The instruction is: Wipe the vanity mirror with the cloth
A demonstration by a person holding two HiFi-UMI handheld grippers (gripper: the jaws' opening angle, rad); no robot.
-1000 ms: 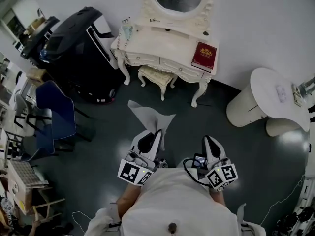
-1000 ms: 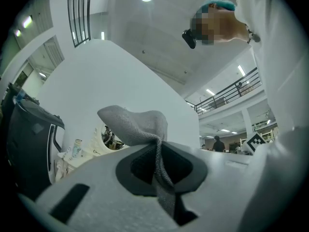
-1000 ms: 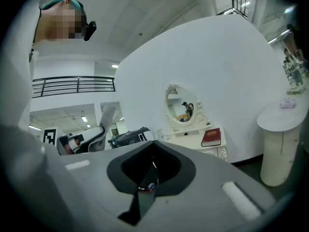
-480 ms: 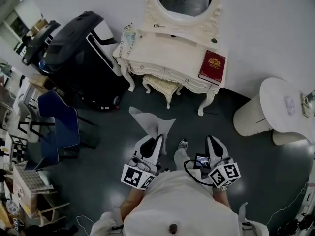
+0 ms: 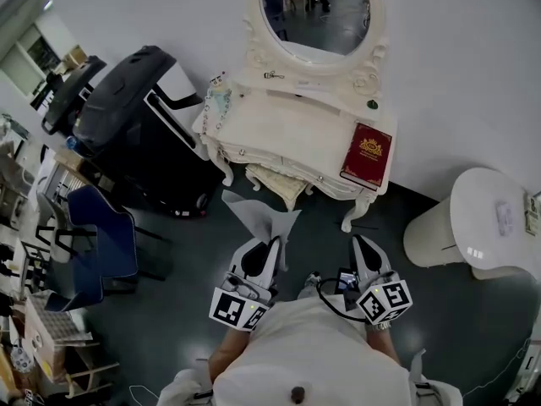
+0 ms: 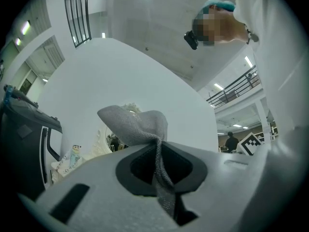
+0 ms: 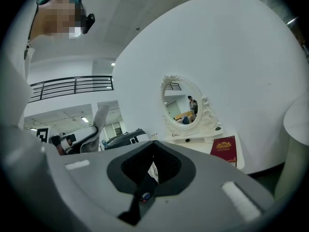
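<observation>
Floor (image 5: 169, 311) below left gripper (image 5: 271, 243) and right gripper (image 5: 358, 242), parallel

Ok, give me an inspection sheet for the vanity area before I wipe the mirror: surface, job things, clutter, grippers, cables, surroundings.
Surface: cream vanity top, mostly bare, ahead of both grippers, not yet reached.
Job's things: oval mirror upright behind the top; grey cloth pinched in the left gripper, loose end sticking out past the jaws.
Clutter: red book flat at the top's right end; small figurine at its left corner; stool tucked under.
Grippers: left jaws shut on the cloth; right gripper jaws together, nothing held.
Cables: black cable looped beside the right gripper.
Surroundings: black machine left of the vanity; blue chair; white round stand at right; dark floor.
</observation>
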